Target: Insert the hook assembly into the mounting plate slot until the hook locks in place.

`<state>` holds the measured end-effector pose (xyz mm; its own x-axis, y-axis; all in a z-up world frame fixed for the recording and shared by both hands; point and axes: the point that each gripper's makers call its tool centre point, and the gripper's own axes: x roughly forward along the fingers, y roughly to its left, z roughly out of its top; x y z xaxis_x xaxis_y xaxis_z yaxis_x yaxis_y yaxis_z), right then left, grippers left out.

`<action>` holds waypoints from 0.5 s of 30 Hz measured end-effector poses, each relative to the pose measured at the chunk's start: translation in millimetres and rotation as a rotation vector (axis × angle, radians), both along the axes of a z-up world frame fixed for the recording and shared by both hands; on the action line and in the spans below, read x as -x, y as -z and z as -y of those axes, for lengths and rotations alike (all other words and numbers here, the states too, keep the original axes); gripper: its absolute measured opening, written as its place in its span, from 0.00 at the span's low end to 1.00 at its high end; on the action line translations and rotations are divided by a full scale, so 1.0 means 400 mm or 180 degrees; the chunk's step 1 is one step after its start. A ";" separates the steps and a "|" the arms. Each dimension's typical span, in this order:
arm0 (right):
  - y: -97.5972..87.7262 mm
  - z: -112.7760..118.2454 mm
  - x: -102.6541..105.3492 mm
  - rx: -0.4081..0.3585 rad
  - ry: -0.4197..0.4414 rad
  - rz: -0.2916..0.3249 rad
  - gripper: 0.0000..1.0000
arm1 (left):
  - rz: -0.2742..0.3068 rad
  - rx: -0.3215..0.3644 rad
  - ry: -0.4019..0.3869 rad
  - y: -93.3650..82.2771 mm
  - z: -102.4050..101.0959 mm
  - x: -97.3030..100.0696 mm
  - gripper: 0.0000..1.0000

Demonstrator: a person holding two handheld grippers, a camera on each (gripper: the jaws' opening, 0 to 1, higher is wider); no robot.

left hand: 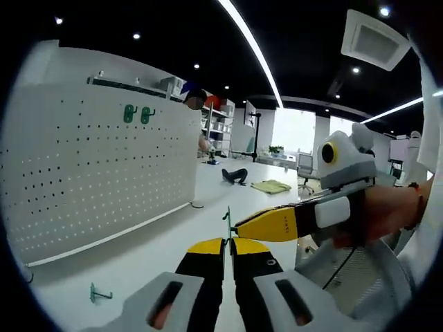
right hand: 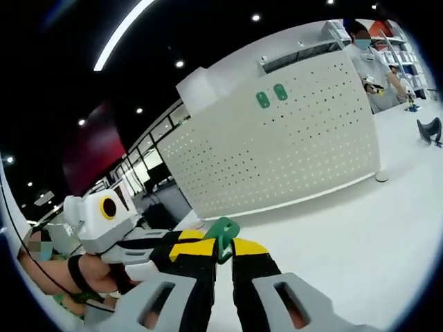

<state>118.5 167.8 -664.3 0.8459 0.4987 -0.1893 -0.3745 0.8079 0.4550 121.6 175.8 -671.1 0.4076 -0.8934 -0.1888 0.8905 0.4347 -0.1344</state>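
Handheld grippers, yellow, black and grey

The left gripper (left hand: 228, 243) has 2 black jaws with yellow tips rising from pale grey bodies, each body cut with 1 oval slot. The right gripper (right hand: 223, 246) matches: black jaws, yellow tips, grey slotted bodies. A black cable (left hand: 344, 263) hangs below the right gripper, and a dark strap (right hand: 76, 273) wraps the wrist.

1. The mounting plate (left hand: 97, 166) is a big white board full of little holes. It stands upright on the white counter (left hand: 173, 235).
2. Two green hooks (left hand: 136, 114) already hang side by side near the board's top.
3. One green hook assembly (right hand: 223, 235) is pinched between the jaws.
4. Another green hook (left hand: 98, 294) lies flat on the counter, near the board.
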 end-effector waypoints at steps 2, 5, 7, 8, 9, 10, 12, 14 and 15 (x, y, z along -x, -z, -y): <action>-0.008 -0.002 0.002 -0.0047 -0.0006 -0.0006 0.06 | 0.0042 0.0044 -0.0019 -0.010 -0.004 0.001 0.04; -0.020 -0.010 0.002 -0.0013 -0.0019 0.0011 0.07 | 0.0058 0.0119 -0.0048 -0.018 -0.010 0.000 0.04; -0.026 -0.016 0.001 -0.0013 -0.0042 0.0035 0.08 | 0.0059 0.0177 -0.0086 -0.024 -0.016 -0.004 0.04; -0.028 -0.018 0.001 -0.0032 -0.0052 0.0037 0.08 | 0.0068 0.0198 -0.0106 -0.026 -0.019 -0.007 0.04; -0.031 -0.023 0.001 -0.0087 -0.0054 0.0016 0.08 | 0.0068 0.0216 -0.0115 -0.028 -0.022 -0.009 0.04; -0.031 -0.024 0.001 -0.0085 -0.0057 0.0019 0.08 | 0.0057 0.0240 -0.0122 -0.029 -0.025 -0.010 0.04; -0.034 -0.031 -0.001 -0.0107 -0.0063 0.0010 0.07 | 0.0082 0.0275 -0.0144 -0.033 -0.032 -0.013 0.04; -0.036 -0.036 -0.004 -0.0082 -0.0072 0.0038 0.06 | 0.0062 0.0330 -0.0163 -0.035 -0.039 -0.014 0.04; -0.031 -0.045 -0.002 -0.0091 -0.0120 -0.0011 0.05 | 0.0067 0.0427 -0.0223 -0.044 -0.046 -0.020 0.04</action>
<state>119.3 185.6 -652.1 0.8257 0.5355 -0.1774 -0.4028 0.7799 0.4791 129.5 194.1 -653.6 0.4725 -0.8793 -0.0603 0.8618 0.4753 -0.1770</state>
